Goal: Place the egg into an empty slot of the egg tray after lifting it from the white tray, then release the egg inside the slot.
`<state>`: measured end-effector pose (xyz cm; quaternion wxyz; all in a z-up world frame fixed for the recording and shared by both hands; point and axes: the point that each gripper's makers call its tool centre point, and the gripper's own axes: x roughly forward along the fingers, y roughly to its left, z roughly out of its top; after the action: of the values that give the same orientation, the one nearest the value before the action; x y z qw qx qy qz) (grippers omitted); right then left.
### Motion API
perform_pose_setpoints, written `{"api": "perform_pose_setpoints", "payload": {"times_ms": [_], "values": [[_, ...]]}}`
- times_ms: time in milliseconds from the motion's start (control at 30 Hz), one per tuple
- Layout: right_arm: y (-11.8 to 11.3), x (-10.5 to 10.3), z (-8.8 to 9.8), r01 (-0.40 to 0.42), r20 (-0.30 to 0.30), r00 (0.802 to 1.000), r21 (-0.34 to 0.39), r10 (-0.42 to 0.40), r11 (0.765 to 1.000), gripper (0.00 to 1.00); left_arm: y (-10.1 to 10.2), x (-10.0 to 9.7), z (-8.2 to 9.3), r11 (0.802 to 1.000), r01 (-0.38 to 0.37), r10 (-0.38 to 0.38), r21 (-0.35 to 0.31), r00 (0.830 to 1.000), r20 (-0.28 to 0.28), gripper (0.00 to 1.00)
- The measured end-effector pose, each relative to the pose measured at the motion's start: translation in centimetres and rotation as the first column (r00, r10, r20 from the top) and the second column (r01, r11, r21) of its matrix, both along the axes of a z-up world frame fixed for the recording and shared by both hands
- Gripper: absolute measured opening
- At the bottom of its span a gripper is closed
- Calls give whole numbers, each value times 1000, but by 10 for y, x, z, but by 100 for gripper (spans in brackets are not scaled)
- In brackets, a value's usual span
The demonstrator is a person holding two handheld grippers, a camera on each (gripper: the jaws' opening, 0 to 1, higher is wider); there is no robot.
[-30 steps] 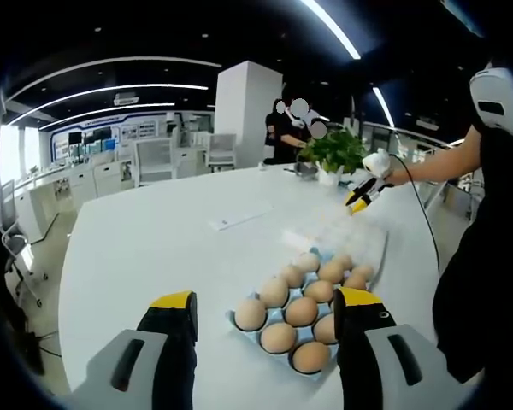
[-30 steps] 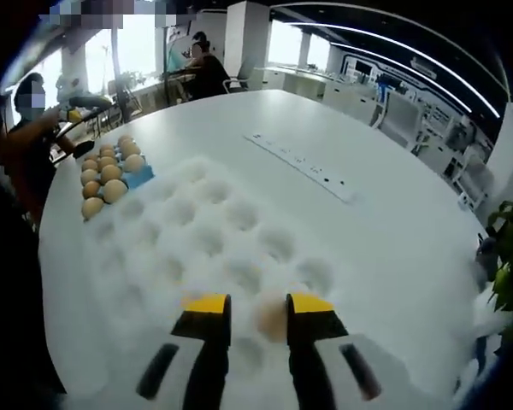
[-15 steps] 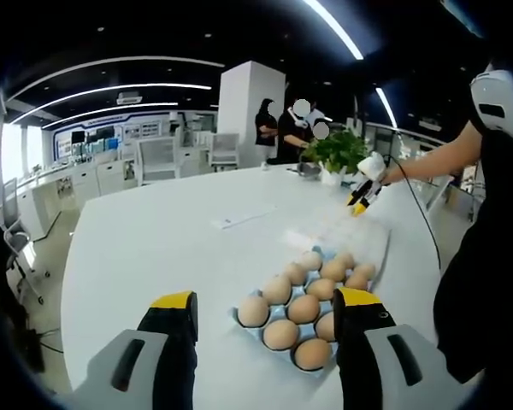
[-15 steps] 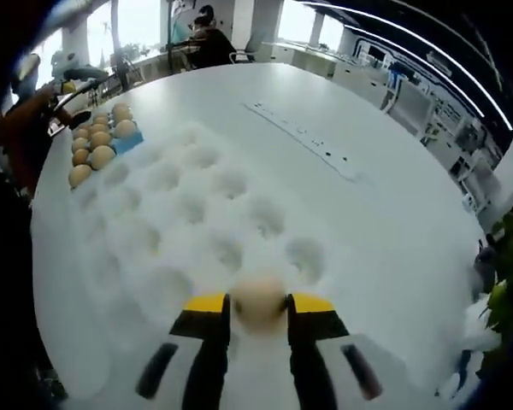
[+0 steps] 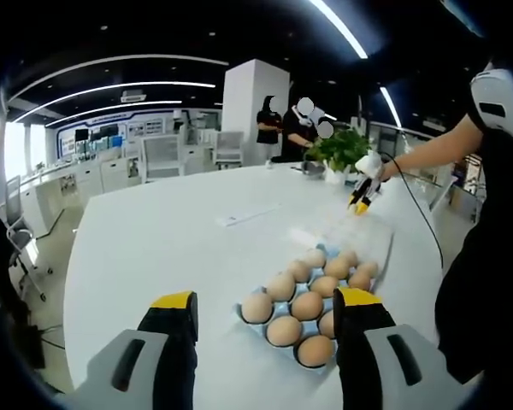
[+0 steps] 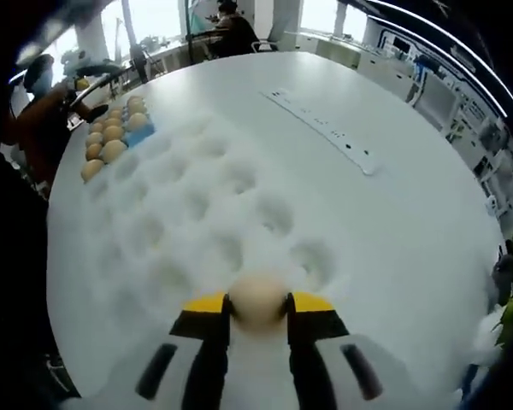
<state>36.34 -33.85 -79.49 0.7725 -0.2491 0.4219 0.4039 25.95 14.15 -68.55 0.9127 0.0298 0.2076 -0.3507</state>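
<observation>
White round tabletop. Right hand-held gripper clamped on egg, raised above white tray for carrying to egg tray. Left hand-held gripper apart, idle near egg tray.

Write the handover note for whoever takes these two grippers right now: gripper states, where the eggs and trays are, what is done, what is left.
Right gripper: shut on a pale beige egg, held above the white moulded foam tray with round dimples.
Left gripper: open, holding nothing, hovering near the blue egg tray, which holds brown eggs.
Both trays sit side by side on the white round table; in the right gripper view the blue egg tray lies at the far end of the white one.
Done: egg gripped and lifted off the white tray.
Left: carry it to the blue tray, find an empty slot, lower it in, open the jaws.
</observation>
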Motion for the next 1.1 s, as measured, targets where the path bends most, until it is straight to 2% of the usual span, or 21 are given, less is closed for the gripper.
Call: {"api": "perform_pose_setpoints", "payload": {"times_ms": [33,133,167,267,300,367,467,600,833,1100], "values": [[0,0,1,4,24,1000,3,-4,1000,26,0,0,0,1000,0,0,2,1000,2,65],[-4,-1,6,120,56,991,77,-125,990,25,-2,0,1,1000,3,-3,-2,1000,2,64],[-5,-2,7,127,66,989,79,-132,989,25,-2,0,0,1000,5,-5,2,1000,3,64],[-7,-7,16,88,107,990,38,-91,995,25,-3,0,0,1000,8,-8,-2,1000,-3,64],[-7,-8,18,91,103,990,43,-95,995,25,-3,0,0,1000,8,-8,-1,1000,-4,64],[-6,-4,35,93,141,985,76,-103,993,25,-1,0,1,1000,8,-8,2,1000,-1,65],[-6,-1,56,96,161,981,96,-111,991,25,1,1,1,1000,2,-2,-3,1000,1,65],[0,-3,71,77,177,980,110,-95,991,25,1,1,0,1000,3,-3,-3,1000,2,65],[17,-11,74,32,171,984,104,-50,994,25,0,0,0,1000,6,-6,-7,1000,2,65],[21,-12,76,9,174,984,89,-24,996,25,-2,0,-1,1000,15,-15,-12,1000,0,65]]}}
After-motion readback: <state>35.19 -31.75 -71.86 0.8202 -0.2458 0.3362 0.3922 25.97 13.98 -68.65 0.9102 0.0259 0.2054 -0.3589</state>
